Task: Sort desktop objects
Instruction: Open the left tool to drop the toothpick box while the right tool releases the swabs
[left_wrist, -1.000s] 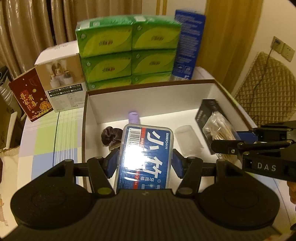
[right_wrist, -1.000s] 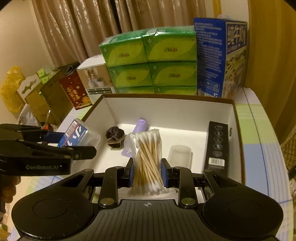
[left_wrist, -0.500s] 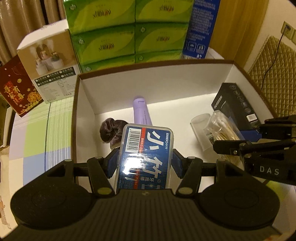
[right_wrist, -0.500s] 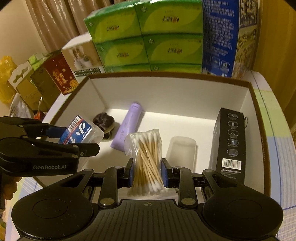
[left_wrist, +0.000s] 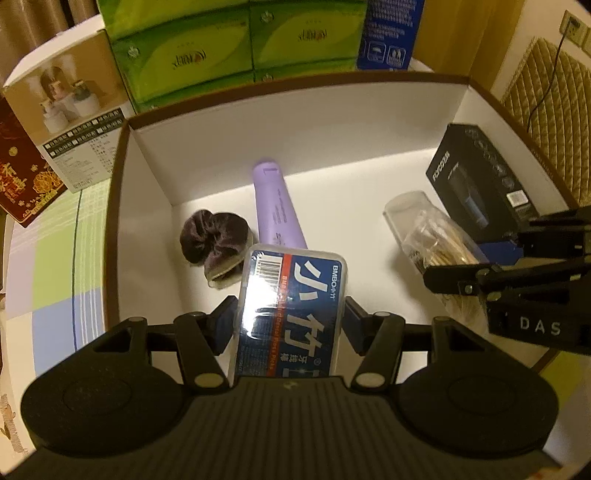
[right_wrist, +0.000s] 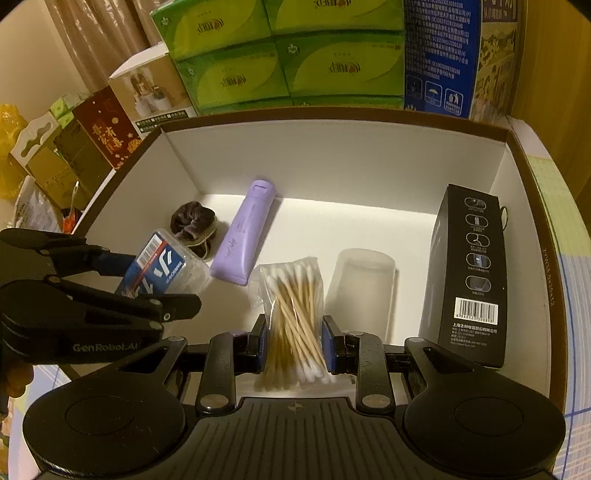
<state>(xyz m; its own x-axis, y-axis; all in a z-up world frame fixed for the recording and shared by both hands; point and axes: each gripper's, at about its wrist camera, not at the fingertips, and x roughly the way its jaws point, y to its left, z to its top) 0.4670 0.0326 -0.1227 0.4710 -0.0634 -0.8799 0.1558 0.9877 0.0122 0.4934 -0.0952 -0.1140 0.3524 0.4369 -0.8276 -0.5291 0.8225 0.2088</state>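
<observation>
The left claw (left_wrist: 290, 319) pinches a clear floss-pick case (left_wrist: 291, 306) with a blue and red label, its blue pads pressed to the case's two long sides. The case hangs tilted over the near left part of an open white box (left_wrist: 295, 107) with a brown rim. The right claw (right_wrist: 293, 334) is pressed tight on a clear bag of cotton swabs (right_wrist: 291, 314), gripping it low down so the white tips fan out above the pads. This bag hangs over the near middle of the same box.

On the box floor, just beyond the floss-pick case, lies a dark brown scrunchie (left_wrist: 212, 243). Beside it, to its right, a lilac tube (left_wrist: 277, 203) lies flat with its cap towards the far wall. In the right wrist view a frosted clear container (right_wrist: 360, 291) lies on the floor just right of the swab bag. A black carton (right_wrist: 469, 273) with a barcode stands against the right wall.

Behind the box, on the checked bench (left_wrist: 55, 266), green tissue packs (right_wrist: 280, 62) are stacked against the far wall of the box. A tall blue carton (right_wrist: 439, 55) stands to their right. To their left sit a white product box (left_wrist: 62, 122) and a dark red packet (left_wrist: 18, 184) with gold print. Further small cartons (right_wrist: 40, 158) crowd the bench's left edge.
</observation>
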